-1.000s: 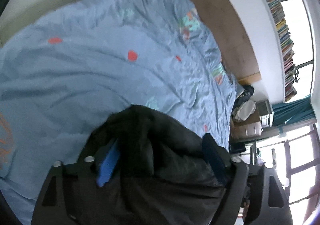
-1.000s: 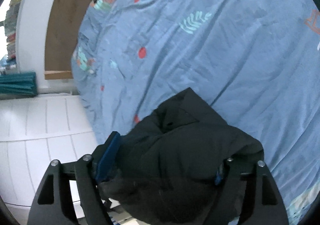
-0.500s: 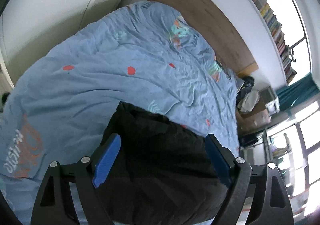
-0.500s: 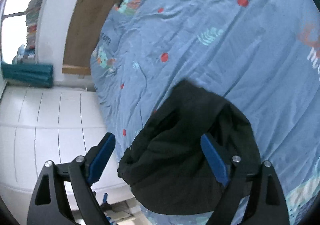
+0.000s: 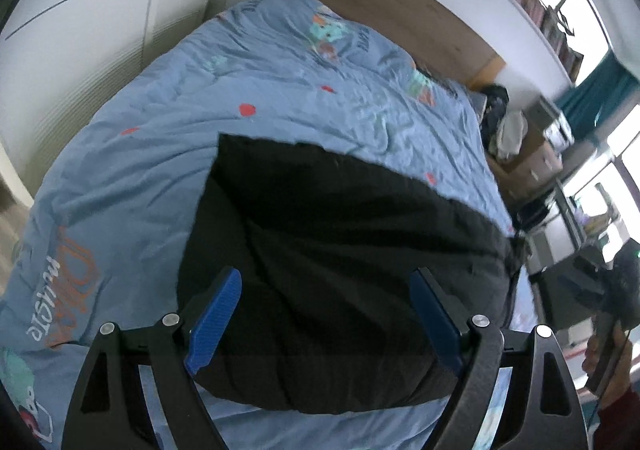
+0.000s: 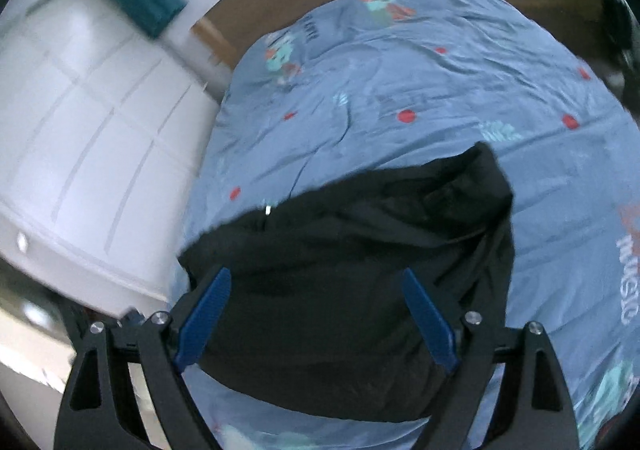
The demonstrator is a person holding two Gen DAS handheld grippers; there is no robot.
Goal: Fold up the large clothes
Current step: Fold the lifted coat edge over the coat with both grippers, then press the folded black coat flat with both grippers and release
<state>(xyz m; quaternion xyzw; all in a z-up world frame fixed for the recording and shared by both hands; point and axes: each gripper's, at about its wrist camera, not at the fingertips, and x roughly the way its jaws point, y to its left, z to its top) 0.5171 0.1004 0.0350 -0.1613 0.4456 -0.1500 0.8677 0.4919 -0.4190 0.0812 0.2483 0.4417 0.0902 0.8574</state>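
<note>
Your left gripper [image 5: 324, 324] has its blue-padded fingers [image 5: 214, 320] spread wide, clamping nothing. Your right gripper [image 6: 316, 320] matches it, fingers [image 6: 430, 324] parted and empty. Your right hand [image 5: 610, 362] shows at the left-wrist view's right edge.

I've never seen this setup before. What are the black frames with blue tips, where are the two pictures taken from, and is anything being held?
No robot here: a person carries a hand-held gripper in each hand, with a fisheye camera looking along its fingers. One picture looks out from the left hand-held gripper, the other from the right hand-held gripper. The blue pads are fingertips. Both views show a folded black garment lying on a bed with a blue patterned duvet. Both grippers are open, holding nothing.
</note>
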